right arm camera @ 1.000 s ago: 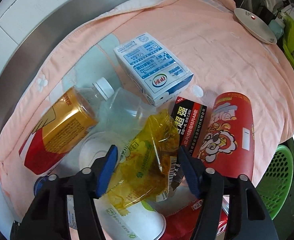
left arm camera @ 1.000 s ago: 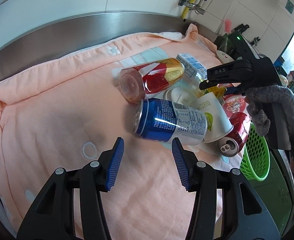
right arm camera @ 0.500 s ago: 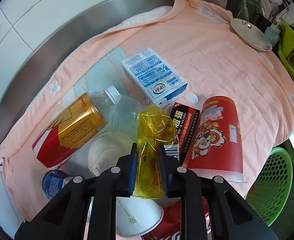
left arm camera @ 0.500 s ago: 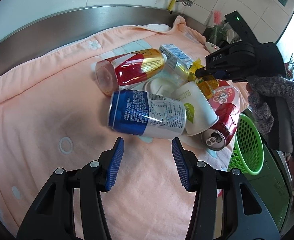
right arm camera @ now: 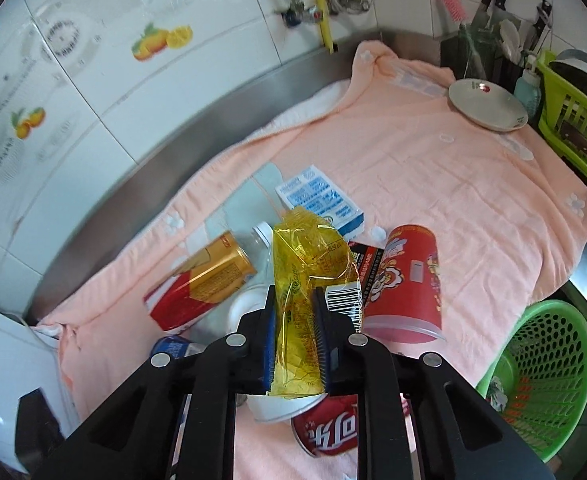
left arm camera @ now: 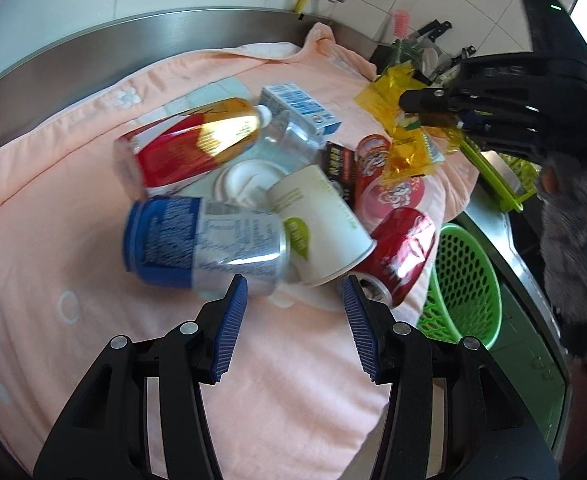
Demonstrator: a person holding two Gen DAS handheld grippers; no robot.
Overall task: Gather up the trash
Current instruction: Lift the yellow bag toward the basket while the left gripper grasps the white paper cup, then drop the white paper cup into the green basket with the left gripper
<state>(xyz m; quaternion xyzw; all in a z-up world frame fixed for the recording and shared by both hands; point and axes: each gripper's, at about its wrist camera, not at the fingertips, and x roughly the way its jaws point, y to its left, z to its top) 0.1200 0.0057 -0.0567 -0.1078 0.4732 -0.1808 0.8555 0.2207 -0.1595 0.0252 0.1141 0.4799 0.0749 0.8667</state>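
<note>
A pile of trash lies on a peach towel [left arm camera: 73, 216]: a blue and silver can [left arm camera: 201, 240], a red and gold bottle [left arm camera: 185, 144], a white paper cup [left arm camera: 317, 220], a red cola can [left arm camera: 401, 252], a red snack tube [right arm camera: 405, 280] and a blue and white carton [right arm camera: 321, 200]. My right gripper [right arm camera: 293, 320] is shut on a yellow plastic wrapper [right arm camera: 309, 256] and holds it above the pile; it also shows in the left wrist view [left arm camera: 397, 120]. My left gripper [left arm camera: 293, 312] is open and empty, just short of the blue can and paper cup.
A green mesh basket [right arm camera: 545, 376] hangs off the towel's right edge; it also shows in the left wrist view [left arm camera: 465, 280]. A white plate [right arm camera: 487, 106], a green dish rack [right arm camera: 573, 124] and a knife block stand at the back right. A steel backsplash and tiled wall run behind.
My right gripper closed on the yellow wrapper and lifted it up off the pile. My left gripper moved right, toward the blue can and paper cup, still open.
</note>
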